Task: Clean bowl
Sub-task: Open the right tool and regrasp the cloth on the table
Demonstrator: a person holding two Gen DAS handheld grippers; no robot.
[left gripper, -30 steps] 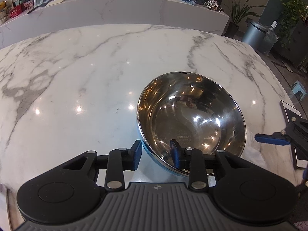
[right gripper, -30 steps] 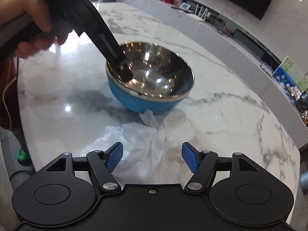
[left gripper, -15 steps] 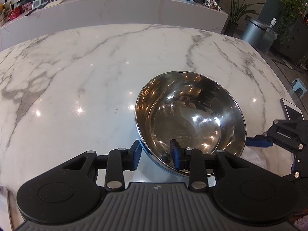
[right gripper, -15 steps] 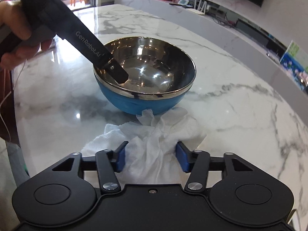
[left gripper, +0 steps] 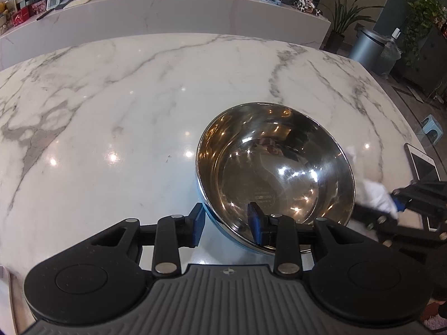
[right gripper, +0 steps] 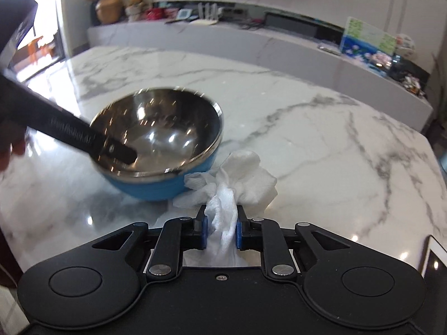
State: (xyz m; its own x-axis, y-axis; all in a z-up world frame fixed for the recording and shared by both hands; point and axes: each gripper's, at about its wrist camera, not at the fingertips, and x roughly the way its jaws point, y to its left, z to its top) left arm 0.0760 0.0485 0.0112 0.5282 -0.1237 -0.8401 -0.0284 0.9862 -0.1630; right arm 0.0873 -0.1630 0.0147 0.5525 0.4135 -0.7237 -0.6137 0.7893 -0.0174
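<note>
Now that my right gripper (right gripper: 220, 233) has pinched its blue pads shut on the crumpled white paper towel (right gripper: 234, 178) — a second ago those pads stood wide apart over the sheet lying flat on the white grey-veined marble table (left gripper: 125, 106) — I have my wiping cloth in hand, bunched into a wad just beside the bowl. By my reckoning the pickup is settled and the wiping itself is what the task now calls for; the steel inside looks shiny with no dirt I can make out, though reflections hide much. The round steel bowl with the blue outer shell (left gripper: 275, 176) sits on the table toward its right side, tipped a little toward the towel, and it has barely shifted over the last second. My left gripper (left gripper: 226, 224) straddles the near rim as before: one pad outside against the blue wall, the other inside on the steel, with a gap showing between the outer pad and the rim — so it brackets the bowl without being squeezed tight on it. From the right camera that left tool reaches in from the left, slanting down into the bowl, my hand (right gripper: 11, 150) only partly visible at the frame edge. A white smartphone (left gripper: 421, 164) lies near the table's right edge.
</note>
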